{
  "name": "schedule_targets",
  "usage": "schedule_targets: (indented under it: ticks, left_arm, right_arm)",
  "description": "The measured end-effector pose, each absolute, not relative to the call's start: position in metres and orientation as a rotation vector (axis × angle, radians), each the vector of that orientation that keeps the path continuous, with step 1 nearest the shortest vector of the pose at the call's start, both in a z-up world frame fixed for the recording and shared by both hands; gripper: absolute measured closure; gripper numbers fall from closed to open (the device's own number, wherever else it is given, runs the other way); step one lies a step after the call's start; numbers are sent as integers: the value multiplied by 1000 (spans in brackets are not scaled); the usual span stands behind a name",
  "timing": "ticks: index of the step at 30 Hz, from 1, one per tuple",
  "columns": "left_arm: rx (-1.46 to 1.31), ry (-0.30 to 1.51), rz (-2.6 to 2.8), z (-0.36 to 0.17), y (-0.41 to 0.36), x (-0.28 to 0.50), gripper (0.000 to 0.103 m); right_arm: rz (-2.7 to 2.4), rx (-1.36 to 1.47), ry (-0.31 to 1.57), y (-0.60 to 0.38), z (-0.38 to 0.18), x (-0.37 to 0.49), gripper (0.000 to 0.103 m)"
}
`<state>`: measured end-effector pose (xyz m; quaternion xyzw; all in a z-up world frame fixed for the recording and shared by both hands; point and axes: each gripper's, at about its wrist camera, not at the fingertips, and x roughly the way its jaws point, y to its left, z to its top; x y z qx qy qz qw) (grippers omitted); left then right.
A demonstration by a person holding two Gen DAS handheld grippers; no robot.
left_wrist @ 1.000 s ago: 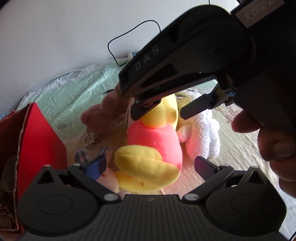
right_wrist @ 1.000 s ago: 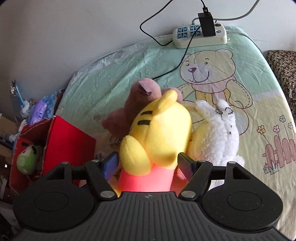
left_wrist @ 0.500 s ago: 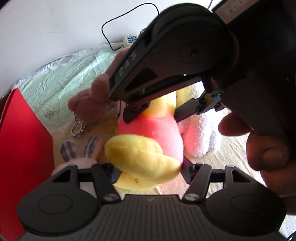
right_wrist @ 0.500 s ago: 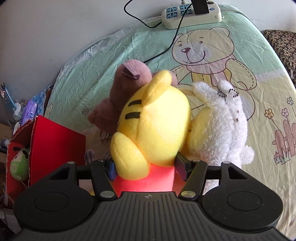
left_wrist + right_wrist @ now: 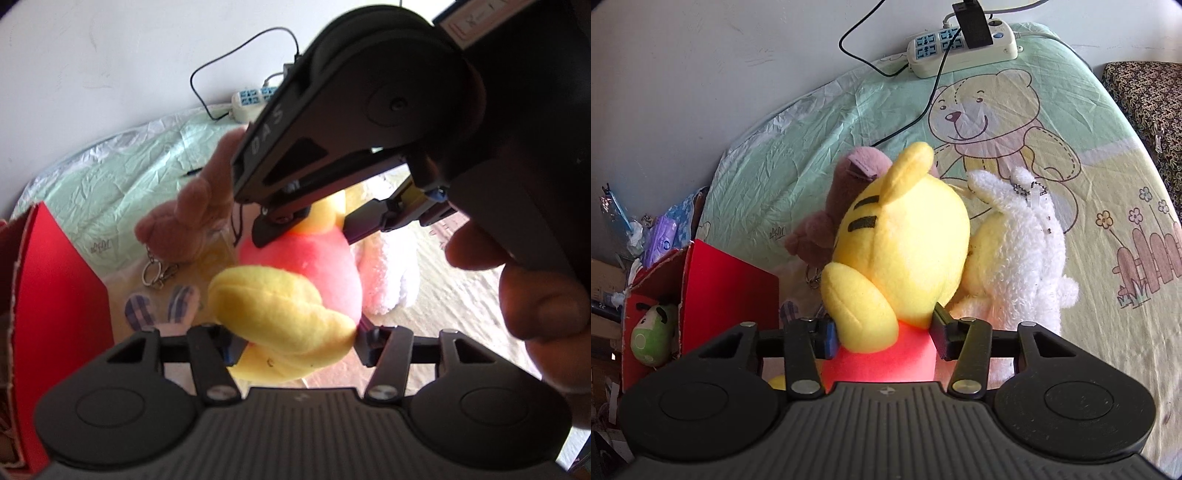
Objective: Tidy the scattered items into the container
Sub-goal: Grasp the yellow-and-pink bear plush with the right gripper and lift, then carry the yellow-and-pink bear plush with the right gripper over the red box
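A yellow plush bear (image 5: 905, 240) in a red shirt lies on the bedsheet among other soft toys. My left gripper (image 5: 299, 345) is shut on its yellow foot (image 5: 280, 306). My right gripper (image 5: 882, 338) comes from the other side. Its jaws are closing on the red shirt just below the head, and both pads press into the plush. The left wrist view shows the right gripper (image 5: 310, 232) over the bear (image 5: 295, 266), held by a hand (image 5: 535, 295). The red cardboard box (image 5: 727, 288) stands open at the left, also in the left wrist view (image 5: 55, 295).
A brown plush (image 5: 857, 173) with a keyring (image 5: 155, 269), a white fluffy plush (image 5: 1023, 251) and a plaid-eared bunny (image 5: 177, 306) crowd the bear. A green toy (image 5: 652, 332) lies in the box. A power strip (image 5: 960, 48) with cables sits by the wall.
Both grippers stood open around the bear a second ago. Each has since closed its fingers onto it, the left on the foot, the right under the head.
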<state>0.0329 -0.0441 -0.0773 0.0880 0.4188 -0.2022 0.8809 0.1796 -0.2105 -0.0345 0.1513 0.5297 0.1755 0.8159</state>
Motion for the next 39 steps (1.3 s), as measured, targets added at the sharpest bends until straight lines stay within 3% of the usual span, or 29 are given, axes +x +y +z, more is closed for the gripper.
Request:
schedule_targets:
  ticks: [16, 39]
  left_arm:
    - [170, 766, -412, -31, -40, -31, 46]
    - [167, 672, -322, 5, 9, -53, 46]
  right_arm:
    - [407, 334, 1014, -220, 6, 117, 53]
    - [520, 368, 879, -181, 42, 78, 53]
